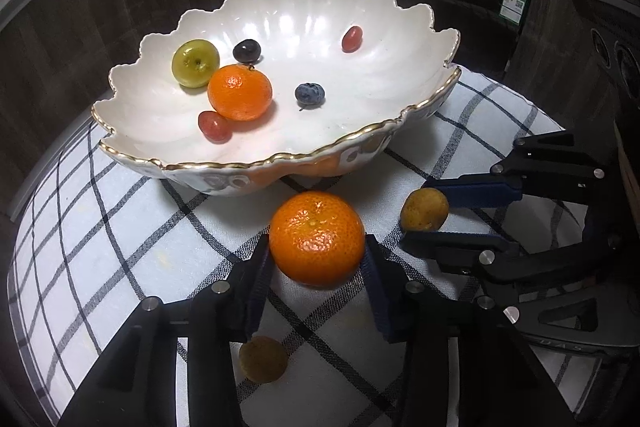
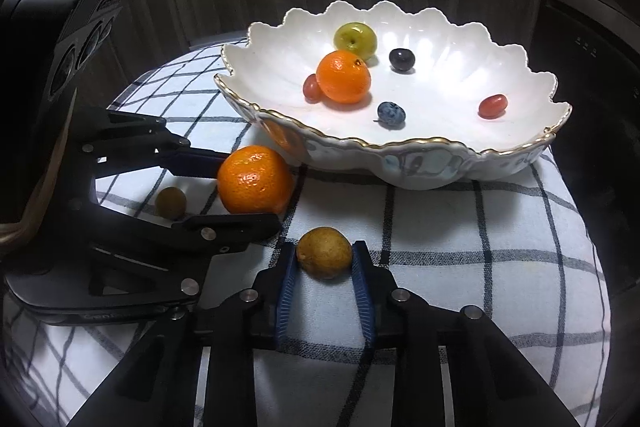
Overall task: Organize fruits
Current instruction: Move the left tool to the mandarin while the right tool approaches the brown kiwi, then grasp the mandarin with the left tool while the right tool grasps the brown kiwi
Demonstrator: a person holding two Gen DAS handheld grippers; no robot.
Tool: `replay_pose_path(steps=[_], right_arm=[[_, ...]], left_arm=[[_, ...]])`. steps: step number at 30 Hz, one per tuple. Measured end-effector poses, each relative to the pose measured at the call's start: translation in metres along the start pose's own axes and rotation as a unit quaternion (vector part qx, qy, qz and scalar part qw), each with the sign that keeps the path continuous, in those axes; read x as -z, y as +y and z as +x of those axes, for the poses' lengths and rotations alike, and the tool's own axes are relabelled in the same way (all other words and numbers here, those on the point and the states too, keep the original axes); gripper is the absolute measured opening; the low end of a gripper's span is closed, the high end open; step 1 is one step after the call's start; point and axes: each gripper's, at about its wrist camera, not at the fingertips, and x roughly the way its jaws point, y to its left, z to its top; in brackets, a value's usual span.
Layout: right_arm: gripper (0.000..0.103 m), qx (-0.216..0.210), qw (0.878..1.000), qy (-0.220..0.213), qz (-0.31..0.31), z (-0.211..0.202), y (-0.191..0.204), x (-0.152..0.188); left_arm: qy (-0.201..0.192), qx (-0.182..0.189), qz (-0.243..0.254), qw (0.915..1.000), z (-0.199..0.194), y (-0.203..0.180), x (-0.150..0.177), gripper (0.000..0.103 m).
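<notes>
The left claw (image 1: pixel 317 255) pinches a mandarin (image 1: pixel 317 238) that sits on the checked cloth (image 1: pixel 100 227) just in front of the bowl (image 1: pixel 280 163), one blue pad pressed against each side of the fruit. Beside it, the right claw (image 2: pixel 325 259) pinches a small brownish-yellow fruit (image 2: pixel 325 253) the same way, its pads snug against the skin on both sides, the fruit resting on the cloth. A second small brownish fruit (image 1: pixel 263 359) lies on the cloth close under the left claw, behind the mandarin and untouched. The white scalloped bowl with a gold rim stands on the cloth just beyond both claws. Inside it are a green apple-like fruit (image 1: pixel 195 63), another mandarin (image 1: pixel 239 91) touching a red grape tomato (image 1: pixel 214 125), a dark grape (image 1: pixel 247 50), a blueberry (image 1: pixel 309 93) and, well apart on the far side, one more red grape tomato (image 1: pixel 352 39). Dark wooden panelling rises behind the bowl.
</notes>
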Motion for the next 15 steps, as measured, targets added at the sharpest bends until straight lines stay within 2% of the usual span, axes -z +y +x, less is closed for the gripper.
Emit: replay_pose_path(steps=[15], right_arm=[[0.029,-0.003,1.000,-0.005,0.010,-0.008,-0.002,-0.001]], left_arm=[[0.000,-0.019,-0.025,0.9995,-0.011,-0.008,0.007,0.041]])
